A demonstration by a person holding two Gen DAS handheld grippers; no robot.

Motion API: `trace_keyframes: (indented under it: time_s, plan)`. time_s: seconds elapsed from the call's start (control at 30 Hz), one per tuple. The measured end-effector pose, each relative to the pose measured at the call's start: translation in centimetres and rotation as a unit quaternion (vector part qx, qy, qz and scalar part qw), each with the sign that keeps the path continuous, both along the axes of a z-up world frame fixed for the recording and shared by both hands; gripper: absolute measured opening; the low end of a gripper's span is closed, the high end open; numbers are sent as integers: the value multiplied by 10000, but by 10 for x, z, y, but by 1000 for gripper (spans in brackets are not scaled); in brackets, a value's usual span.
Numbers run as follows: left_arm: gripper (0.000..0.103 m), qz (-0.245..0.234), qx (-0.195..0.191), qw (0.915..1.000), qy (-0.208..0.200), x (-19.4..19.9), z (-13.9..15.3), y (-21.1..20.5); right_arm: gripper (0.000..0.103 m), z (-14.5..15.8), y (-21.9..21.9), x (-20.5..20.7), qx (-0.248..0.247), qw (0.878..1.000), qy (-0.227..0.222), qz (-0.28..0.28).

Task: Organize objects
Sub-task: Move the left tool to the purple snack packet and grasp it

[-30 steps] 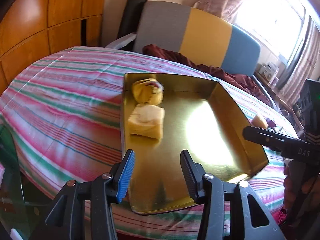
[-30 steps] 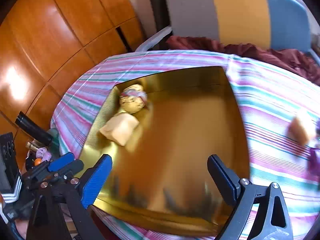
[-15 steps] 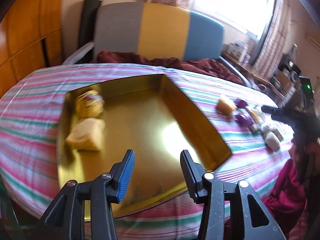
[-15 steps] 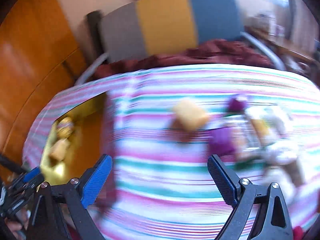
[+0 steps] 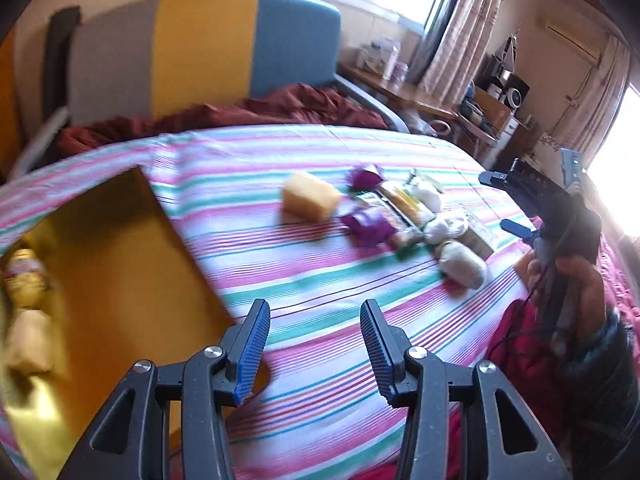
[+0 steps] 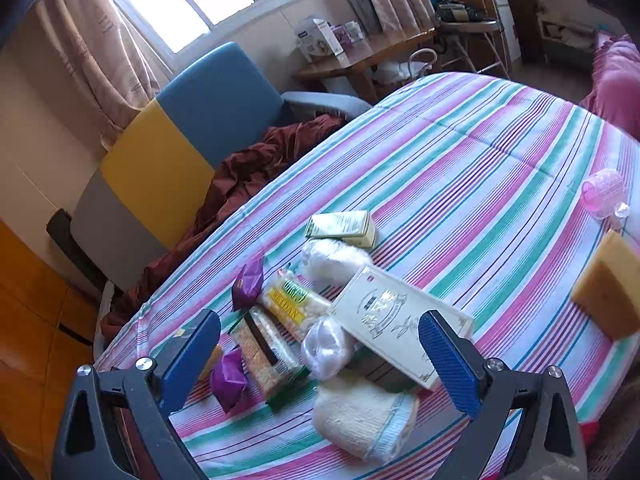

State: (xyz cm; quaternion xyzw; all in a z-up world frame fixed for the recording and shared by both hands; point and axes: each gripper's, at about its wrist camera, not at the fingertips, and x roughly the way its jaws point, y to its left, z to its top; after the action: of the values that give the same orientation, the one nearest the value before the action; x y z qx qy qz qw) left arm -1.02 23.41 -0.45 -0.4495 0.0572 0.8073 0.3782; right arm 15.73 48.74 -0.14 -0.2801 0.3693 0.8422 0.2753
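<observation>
Snack packets (image 6: 280, 320), purple wrappers, white box, heaped together

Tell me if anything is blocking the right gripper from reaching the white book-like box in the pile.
Nothing visible does. The right gripper is open and empty above the pile, and the white box lies on top, its upper face uncovered. A clear plastic bag crowds its near left edge.

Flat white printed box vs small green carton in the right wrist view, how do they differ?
The flat white printed box is the larger, wide and thin with ornate print; the small green carton is narrower and pale green. The white box lies nearest the camera, propped over other items in the pile; the green carton lies at the pile's far edge. Both lie flat on the striped cloth, ungripped.
</observation>
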Motion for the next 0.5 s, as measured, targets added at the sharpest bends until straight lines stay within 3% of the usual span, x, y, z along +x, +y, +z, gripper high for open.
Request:
trace_keyframes:
  time_s: [0.3, 0.5]
  plan:
    - [47, -424, -47, 9981, -454, -19, -25, 87, 103, -5, 2, 5, -380, 9987, 310, 135]
    - [47, -329, -87, 9960, -826, -41, -43, 124, 103, -9, 7, 4, -602, 9972, 416, 173]
